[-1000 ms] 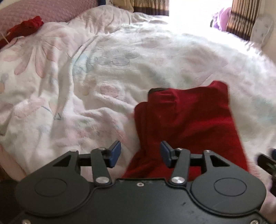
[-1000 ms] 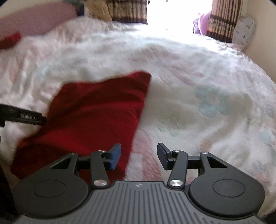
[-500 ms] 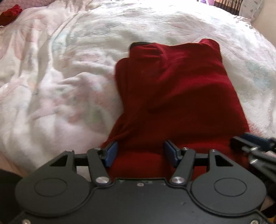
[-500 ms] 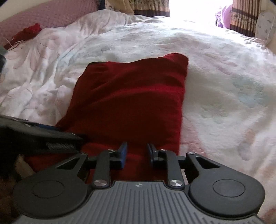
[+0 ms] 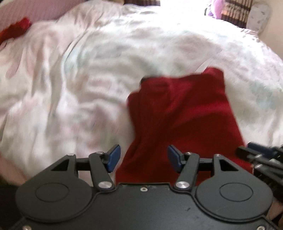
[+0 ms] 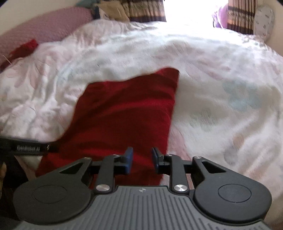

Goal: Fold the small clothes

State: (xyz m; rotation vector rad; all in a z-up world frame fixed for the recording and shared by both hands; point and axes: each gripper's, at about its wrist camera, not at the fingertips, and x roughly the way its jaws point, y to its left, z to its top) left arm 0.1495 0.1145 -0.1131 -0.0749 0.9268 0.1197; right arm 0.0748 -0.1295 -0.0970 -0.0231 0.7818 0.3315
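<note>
A small dark red garment (image 5: pixel 182 120) lies flat on the white flowered bedspread (image 5: pixel 79 79), long side running away from me. My left gripper (image 5: pixel 144 158) is open over its near left corner, with red cloth between the blue pads. My right gripper (image 6: pixel 141 160) hovers over the near right part of the same garment (image 6: pixel 123 115), jaws partly open with a narrow gap and red cloth behind them. The right gripper's fingers (image 5: pixel 261 157) show at the right edge of the left wrist view. Both views are blurred.
A second red cloth (image 6: pixel 23 49) lies far left by a pink pillow (image 6: pixel 44 30). Curtains (image 6: pixel 146 10) and a bright window are at the back. A white patterned cushion (image 6: pixel 263 21) stands far right. The left gripper's body (image 6: pixel 26 147) juts in from the left.
Both grippers have lifted and pulled back from the garment's near edge. The left jaws stay wide open. The right jaws have opened slightly from their narrower gap.
</note>
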